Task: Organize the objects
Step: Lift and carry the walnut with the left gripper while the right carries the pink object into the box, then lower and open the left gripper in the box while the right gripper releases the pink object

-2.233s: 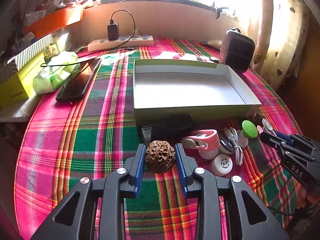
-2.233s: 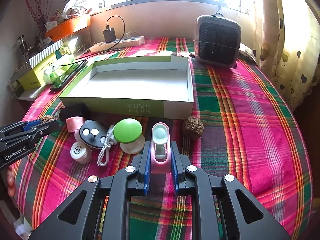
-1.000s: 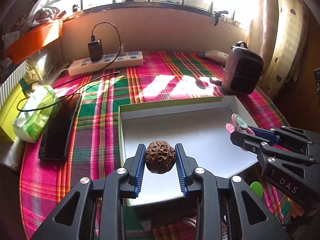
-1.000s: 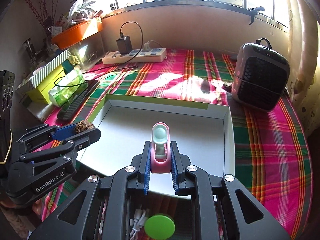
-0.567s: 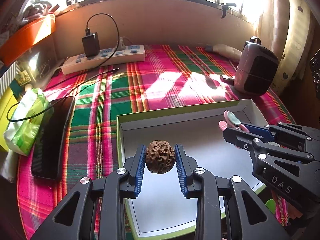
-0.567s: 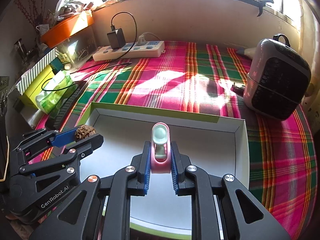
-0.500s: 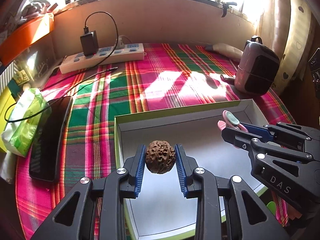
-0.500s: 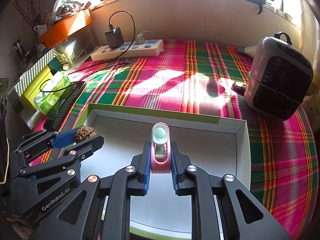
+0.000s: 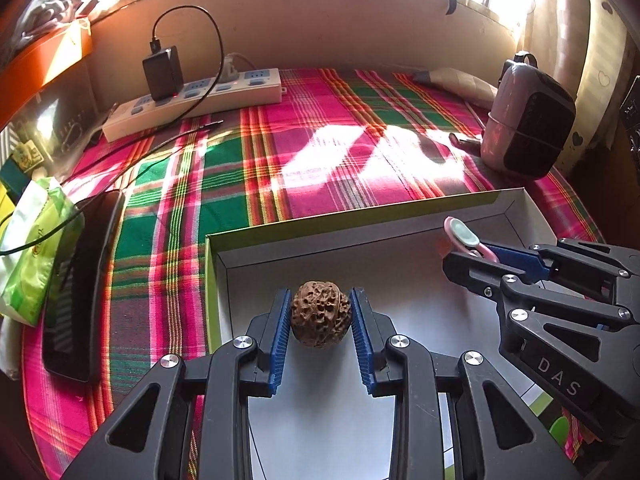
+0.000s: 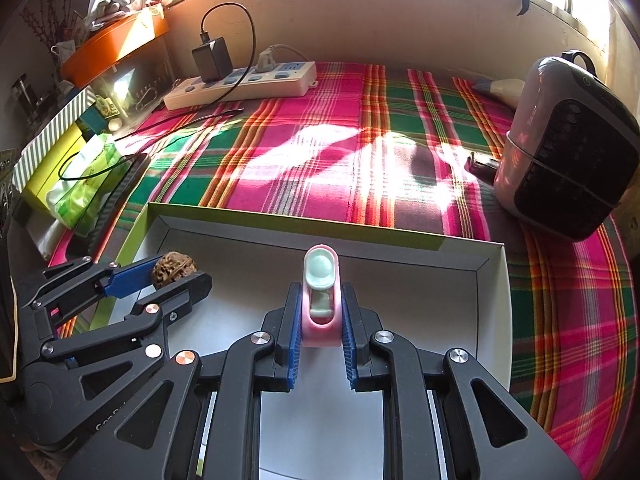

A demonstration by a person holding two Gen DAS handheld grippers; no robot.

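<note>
Both grippers hold items above the white-floored, green-walled box [image 9: 404, 206].

The left gripper [image 9: 321, 314] pinches a brown, pitted walnut [image 9: 321, 318]; the right gripper [image 10: 321, 330] clamps a pink clip [image 10: 321, 300] with a pale-green pad, its arm lettered "DAS".

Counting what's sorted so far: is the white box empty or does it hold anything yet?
Empty: the box floor shows bare white; walnut and pink item are held above it.

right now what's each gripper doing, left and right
left gripper: shut on the walnut, over the box.
right gripper: shut on the pink clip, over the box too.
</note>
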